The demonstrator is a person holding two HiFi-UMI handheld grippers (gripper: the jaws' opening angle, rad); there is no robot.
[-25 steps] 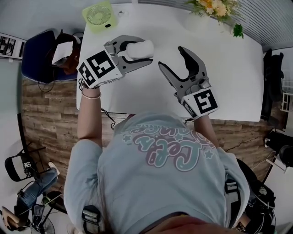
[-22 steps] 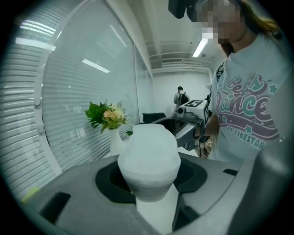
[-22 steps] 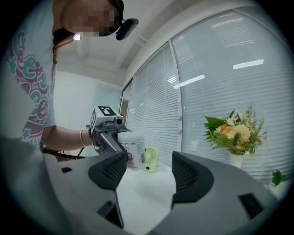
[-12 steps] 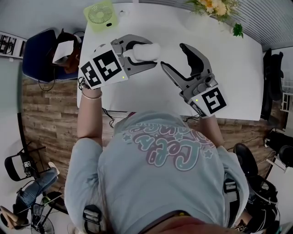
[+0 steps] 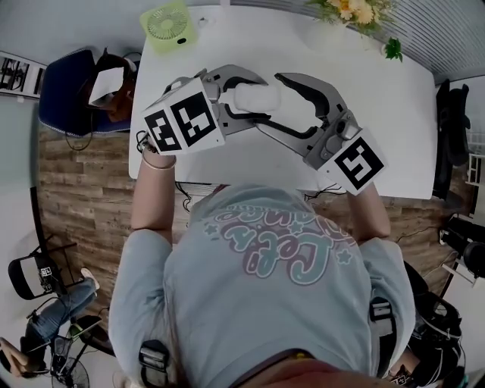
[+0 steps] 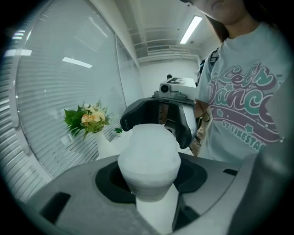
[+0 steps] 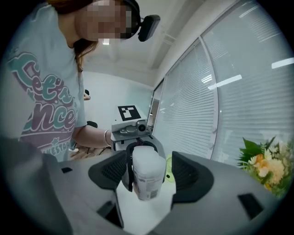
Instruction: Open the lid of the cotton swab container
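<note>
- The lime-green square desk fan sits at the 11 o'clock corner of the white table, well apart from the work.
- The left gripper is at about 10 o'clock from the person's chest. Its fingers are clamped on the small white plastic cotton swab container, which is held lying on its side above the table and not resting on it.
- The container's free end points towards 3 o'clock and looks closed, with no lid lifted that can be seen.
- The right gripper was standing clear at 2 o'clock a second ago and has swung in towards 9 o'clock. Its fingers are apart and now sit either side of the container's free end. A gap shows at the right-hand pad, and the other pad is close or just touching.
- This suggests the approach is done and the grip on the lid end is next: close on that end and work it off while the left gripper braces the body.
- The orange-and-yellow flower bunch stands at the table's 1 o'clock edge.
</note>
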